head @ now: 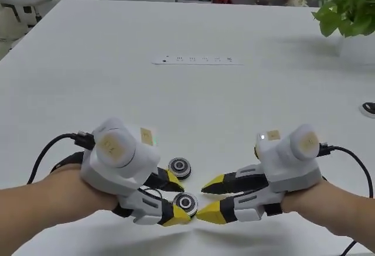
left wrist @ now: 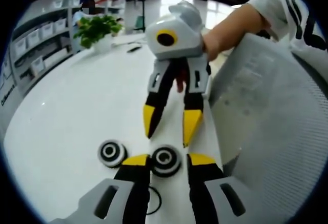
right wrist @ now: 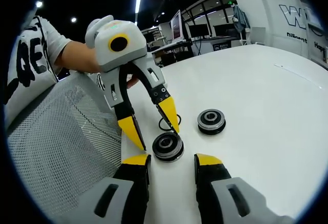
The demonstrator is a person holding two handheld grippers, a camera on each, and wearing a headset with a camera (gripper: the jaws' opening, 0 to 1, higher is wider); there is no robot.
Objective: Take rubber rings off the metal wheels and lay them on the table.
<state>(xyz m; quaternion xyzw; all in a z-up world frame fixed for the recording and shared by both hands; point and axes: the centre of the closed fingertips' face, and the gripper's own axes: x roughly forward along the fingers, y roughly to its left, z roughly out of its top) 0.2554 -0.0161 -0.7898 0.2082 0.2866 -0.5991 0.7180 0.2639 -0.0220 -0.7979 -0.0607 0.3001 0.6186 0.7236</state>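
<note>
The nearer metal wheel [head: 185,202] sits low and centre in the head view, right between the yellow tips of the left tool [head: 177,200]. That tool is spread, one jaw on either side of the wheel, and whether either jaw touches the wheel is hard to call. The second wheel [head: 179,167] lies just above it in the frame, near but apart. In the right gripper view a thin black rubber ring [right wrist: 162,125] lies flat on the white counter [head: 193,109], partly behind one of the left tool's jaws. From the right side of the frame the right tool [head: 202,200] points in at the same near wheel, jaws apart and nothing between them, its tips just short of the wheel's edge. Further out, a flat white strip [head: 196,60] lies mid-counter, and a green plant [head: 345,4] fills the upper right corner.
</note>
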